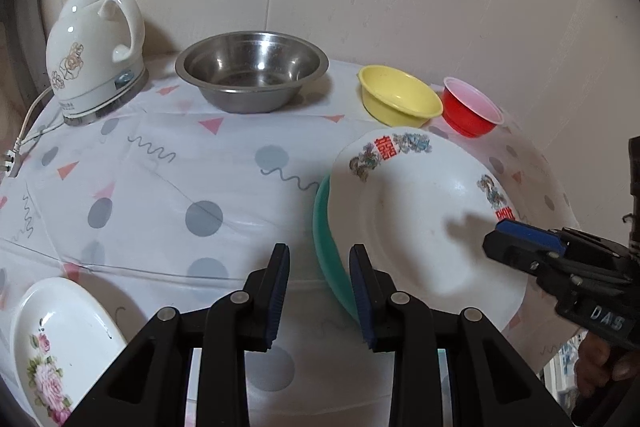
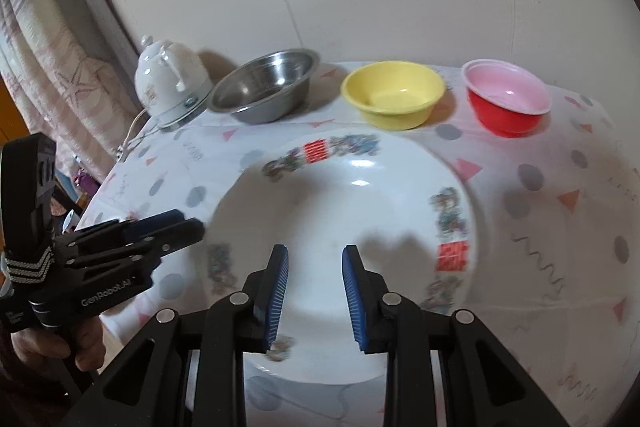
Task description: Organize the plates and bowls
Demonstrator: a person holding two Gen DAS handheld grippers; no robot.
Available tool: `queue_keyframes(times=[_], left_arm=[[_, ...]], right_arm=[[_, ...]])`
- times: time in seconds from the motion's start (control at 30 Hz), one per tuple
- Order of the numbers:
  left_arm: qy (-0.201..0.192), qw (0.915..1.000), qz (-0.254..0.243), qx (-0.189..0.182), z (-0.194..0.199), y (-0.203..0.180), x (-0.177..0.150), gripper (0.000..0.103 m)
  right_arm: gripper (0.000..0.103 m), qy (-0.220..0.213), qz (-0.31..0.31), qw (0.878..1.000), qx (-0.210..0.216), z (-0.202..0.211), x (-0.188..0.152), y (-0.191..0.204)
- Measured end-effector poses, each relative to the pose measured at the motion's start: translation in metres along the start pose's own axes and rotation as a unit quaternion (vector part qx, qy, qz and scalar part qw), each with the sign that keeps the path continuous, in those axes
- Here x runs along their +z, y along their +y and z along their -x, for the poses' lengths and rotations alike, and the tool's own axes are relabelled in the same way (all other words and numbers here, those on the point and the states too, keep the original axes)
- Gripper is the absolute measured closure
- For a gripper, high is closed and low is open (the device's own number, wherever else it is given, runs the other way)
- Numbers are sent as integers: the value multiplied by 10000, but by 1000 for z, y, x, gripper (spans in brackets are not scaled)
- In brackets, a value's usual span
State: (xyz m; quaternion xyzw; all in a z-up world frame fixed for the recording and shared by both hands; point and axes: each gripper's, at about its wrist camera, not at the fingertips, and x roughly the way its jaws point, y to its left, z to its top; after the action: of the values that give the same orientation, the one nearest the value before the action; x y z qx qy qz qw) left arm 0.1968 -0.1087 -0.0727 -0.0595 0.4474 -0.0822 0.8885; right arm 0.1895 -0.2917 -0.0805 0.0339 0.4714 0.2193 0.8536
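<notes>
A white plate with red characters (image 1: pixel 420 219) (image 2: pixel 340 211) lies on top of a teal plate (image 1: pixel 320 219), whose left rim shows beneath it. My left gripper (image 1: pixel 320 251) is open just left of that stack, and only the tablecloth shows between its pads. My right gripper (image 2: pixel 314 251) hovers open over the white plate's near side, holding nothing; the left wrist view shows it (image 1: pixel 496 231) above the plate's right rim. A white plate with pink flowers (image 1: pixel 60 339) sits at the near left. At the back stand a steel bowl (image 1: pixel 252 71) (image 2: pixel 264 91), a yellow bowl (image 1: pixel 400 99) (image 2: pixel 394 95) and a red bowl (image 1: pixel 472 111) (image 2: pixel 506 107).
A white ceramic kettle (image 1: pixel 92 47) (image 2: pixel 172 83) stands at the back left, its cord and plug trailing off the table's left side. The table (image 1: pixel 160 187) wears a patterned cloth and backs onto a wall. The left gripper (image 2: pixel 192 223) shows at the left of the right wrist view.
</notes>
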Motion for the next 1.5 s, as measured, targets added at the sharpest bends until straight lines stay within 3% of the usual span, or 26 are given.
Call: queue_keyframes(times=[0.47,0.97,1.17,1.5], left_arm=[[-77,9995,-233,-187,38,32,-12,71],[-228,9993,-268,-102,73,80,-29,71],[-317,9994,-108,-78,86,108,-34,71],[-434,9967,676,148,116,188,-50,67]], right_arm=[[75,19,-197,9998,96,-6,-18,55],[75,211,-4,9992,349,-25,-25,124],[75,304,61,9983,492,-35,-26,149],[75,506,171,9955,785,-54,-29,190]])
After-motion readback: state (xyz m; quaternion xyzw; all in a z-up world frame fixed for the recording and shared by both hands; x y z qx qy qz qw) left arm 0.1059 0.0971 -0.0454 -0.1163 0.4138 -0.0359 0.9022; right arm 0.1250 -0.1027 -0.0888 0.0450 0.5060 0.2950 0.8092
